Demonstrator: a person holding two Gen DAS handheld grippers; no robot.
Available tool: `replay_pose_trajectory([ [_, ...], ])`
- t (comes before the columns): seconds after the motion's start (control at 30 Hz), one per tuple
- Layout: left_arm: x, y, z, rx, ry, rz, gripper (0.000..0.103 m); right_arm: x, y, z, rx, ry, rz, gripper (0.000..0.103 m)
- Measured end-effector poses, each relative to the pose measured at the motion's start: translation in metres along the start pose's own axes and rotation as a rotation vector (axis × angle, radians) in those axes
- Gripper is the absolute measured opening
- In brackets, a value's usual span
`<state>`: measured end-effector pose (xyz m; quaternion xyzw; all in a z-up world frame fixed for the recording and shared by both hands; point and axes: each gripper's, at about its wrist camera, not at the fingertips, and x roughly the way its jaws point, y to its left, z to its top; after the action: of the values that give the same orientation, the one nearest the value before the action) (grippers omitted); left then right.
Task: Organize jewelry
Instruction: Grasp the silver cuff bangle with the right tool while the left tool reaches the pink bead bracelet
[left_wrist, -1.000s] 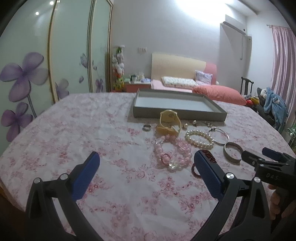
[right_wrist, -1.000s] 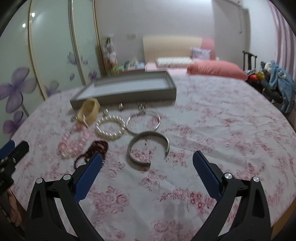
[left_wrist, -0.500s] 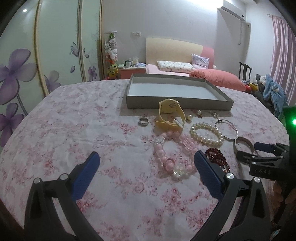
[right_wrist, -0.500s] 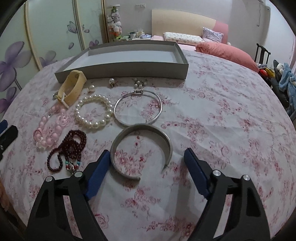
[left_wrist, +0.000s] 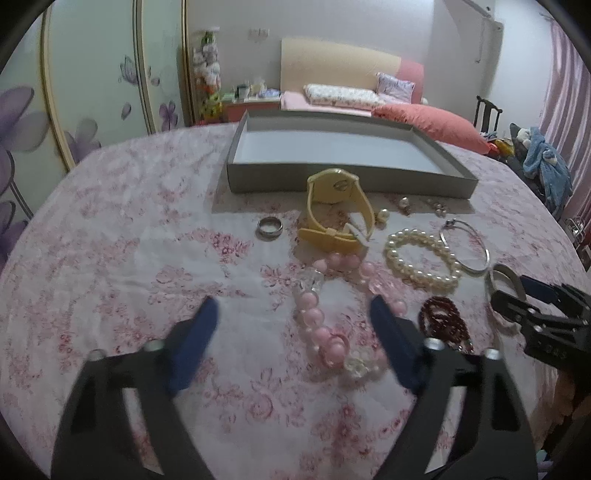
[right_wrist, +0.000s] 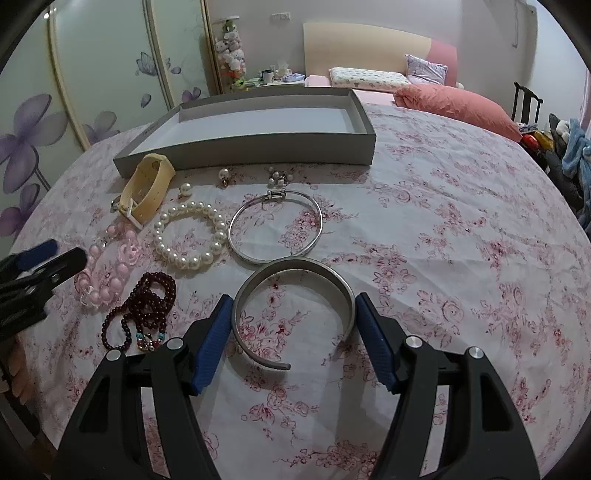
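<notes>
**Right tongs straddle the silver cuff**

The right tongs (right_wrist: 293, 338) stand spread wide, their blue pads either side of the silver cuff (right_wrist: 295, 291), which lies flat on the bench (right_wrist: 461, 258), ungripped. The left tongs (left_wrist: 293, 341) gape empty over the pink bead bracelet (left_wrist: 325, 317). The grey tray (right_wrist: 258, 147) sits at the far side.

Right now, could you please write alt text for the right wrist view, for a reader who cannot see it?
The open right hand-held gripper straddles a wide silver cuff lying on a pink floral tablecloth. Behind it lie a thin silver bangle, a pearl bracelet, dark red beads and an empty grey tray.
</notes>
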<state>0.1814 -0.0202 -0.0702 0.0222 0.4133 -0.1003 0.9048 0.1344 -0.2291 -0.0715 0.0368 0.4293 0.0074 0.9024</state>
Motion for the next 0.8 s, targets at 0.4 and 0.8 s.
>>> replay_pose_trajectory([
  [0.4, 0.016, -0.012, 0.0, 0.038, 0.055, 0.019, 0.022, -0.002, 0.002, 0.001, -0.001, -0.018, 0.026, 0.067],
  [0.8, 0.001, -0.012, -0.007, 0.029, -0.011, -0.014, 0.014, -0.02, 0.004, 0.002, 0.006, -0.13, 0.038, 0.067],
])
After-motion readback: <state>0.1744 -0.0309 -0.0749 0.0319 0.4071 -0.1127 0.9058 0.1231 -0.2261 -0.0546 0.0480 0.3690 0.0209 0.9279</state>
